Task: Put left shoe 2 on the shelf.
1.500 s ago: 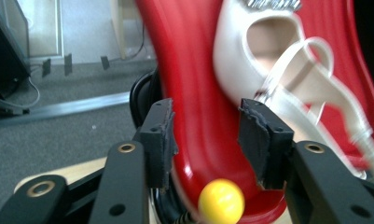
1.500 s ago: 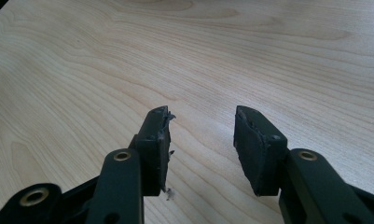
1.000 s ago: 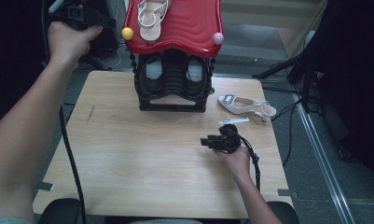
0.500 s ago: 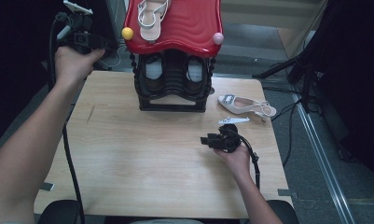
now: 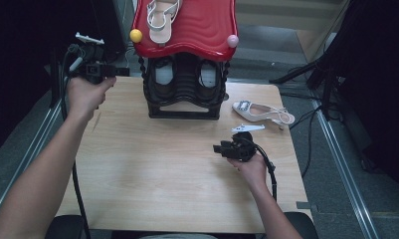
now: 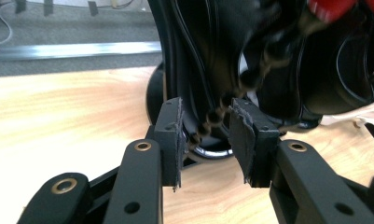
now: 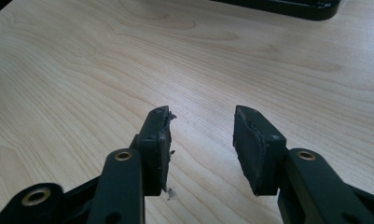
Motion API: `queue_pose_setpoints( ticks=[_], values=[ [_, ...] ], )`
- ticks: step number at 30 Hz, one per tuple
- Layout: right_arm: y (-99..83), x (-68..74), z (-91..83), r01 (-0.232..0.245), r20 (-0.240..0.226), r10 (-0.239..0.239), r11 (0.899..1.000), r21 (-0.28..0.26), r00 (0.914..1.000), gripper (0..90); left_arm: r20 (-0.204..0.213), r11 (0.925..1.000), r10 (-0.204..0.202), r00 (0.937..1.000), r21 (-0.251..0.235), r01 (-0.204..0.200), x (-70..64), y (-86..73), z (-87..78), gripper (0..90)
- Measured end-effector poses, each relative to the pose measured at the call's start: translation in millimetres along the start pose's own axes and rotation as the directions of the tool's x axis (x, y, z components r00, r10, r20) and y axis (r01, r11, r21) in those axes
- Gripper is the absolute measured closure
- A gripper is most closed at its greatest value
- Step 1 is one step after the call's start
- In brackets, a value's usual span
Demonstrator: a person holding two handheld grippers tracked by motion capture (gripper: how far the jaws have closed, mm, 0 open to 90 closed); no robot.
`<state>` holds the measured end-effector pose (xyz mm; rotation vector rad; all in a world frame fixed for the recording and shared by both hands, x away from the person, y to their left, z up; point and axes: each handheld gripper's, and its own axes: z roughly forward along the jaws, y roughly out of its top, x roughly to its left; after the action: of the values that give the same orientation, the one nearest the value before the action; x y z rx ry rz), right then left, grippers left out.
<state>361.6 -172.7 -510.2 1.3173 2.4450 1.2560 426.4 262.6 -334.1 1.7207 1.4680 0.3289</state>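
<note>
Rack: a black shoe rack (image 5: pixel 184 94) with a glossy red wavy top (image 5: pixel 197 27) is stood at the far middle of the wooden table (image 5: pixel 137 169); it is upright, its open front turned toward the person's side.
Rack look: a yellow ball (image 5: pixel 136 35) and a pink ball (image 5: pixel 232 41) are seen at the red top's front corners, with beaded black posts below; dark shoes are held in two lower compartments.
Sandal on top: a pale strappy sandal (image 5: pixel 161 15) is laid on the red top, its long axis running front to back.
Sandal on table: a white slingback shoe (image 5: pixel 261 111) is laid just right of the rack, its long axis across the table, its heel toward the right edge.
Left gripper (image 5: pixel 118 71): held at the rack's left side, aimed right at it; in the left gripper view (image 6: pixel 205 140) the jaws are partly parted, nothing gripped, a beaded post (image 6: pixel 231 95) seen beyond the gap.
Right gripper (image 5: pixel 218 148): held low over the table, right of middle, aimed left; in the right gripper view (image 7: pixel 201 140) the jaws are parted and bare.
</note>
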Motion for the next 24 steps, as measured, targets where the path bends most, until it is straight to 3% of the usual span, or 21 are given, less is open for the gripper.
queue_pose_setpoints(
  ticks=[9,17,24],
  values=[
    [-0.2,-0.1,-0.1,0.006,0.011,-0.006,1.000,0.001,0.9999,58.5,0.011,0.9994,0.000,0.9999,0.036,0.000,5.5,-36.7,15.6,61.5],
    [0.7,-4.1,0.7,-0.051,0.016,0.051,0.998,0.026,0.9986,61.0,0.038,0.9971,-0.016,0.9992,0.075,0.013,9.4,-69.1,32.7,59.0],
    [1.5,-7.7,-0.4,-0.084,0.032,0.083,0.996,0.011,0.9960,68.9,0.053,0.9941,-0.021,0.9984,0.108,0.015,12.0,-91.5,43.4,57.9]
  ],
)
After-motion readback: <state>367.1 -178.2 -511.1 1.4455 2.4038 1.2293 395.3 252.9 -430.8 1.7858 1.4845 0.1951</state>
